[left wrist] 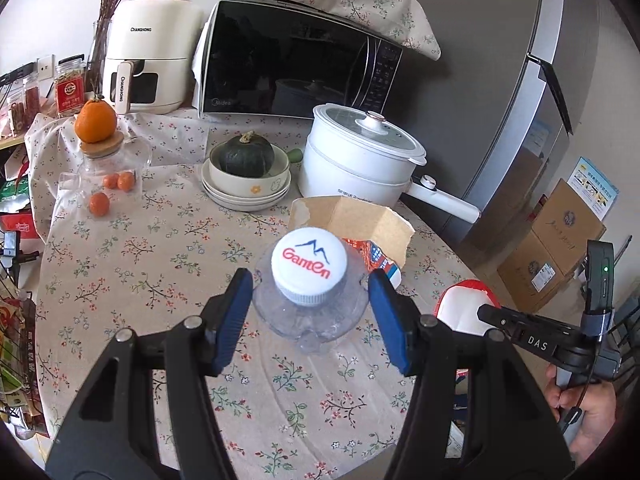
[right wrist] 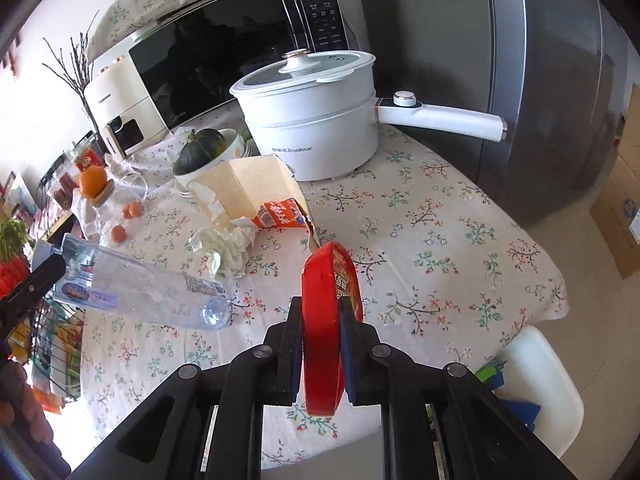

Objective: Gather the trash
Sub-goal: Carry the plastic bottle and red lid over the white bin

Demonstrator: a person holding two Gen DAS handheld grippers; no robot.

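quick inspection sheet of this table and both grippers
surface: table with floral cloth.
job's things: clear bottle held, red bowl held; torn carton and crumpled tissue on the cloth.
clutter: white pot, squash in stacked bowls, oranges.
grippers: left gripper shut on the bottle; right gripper shut on the bowl.
cables: nothing seen.
surroundings: microwave, fridge.
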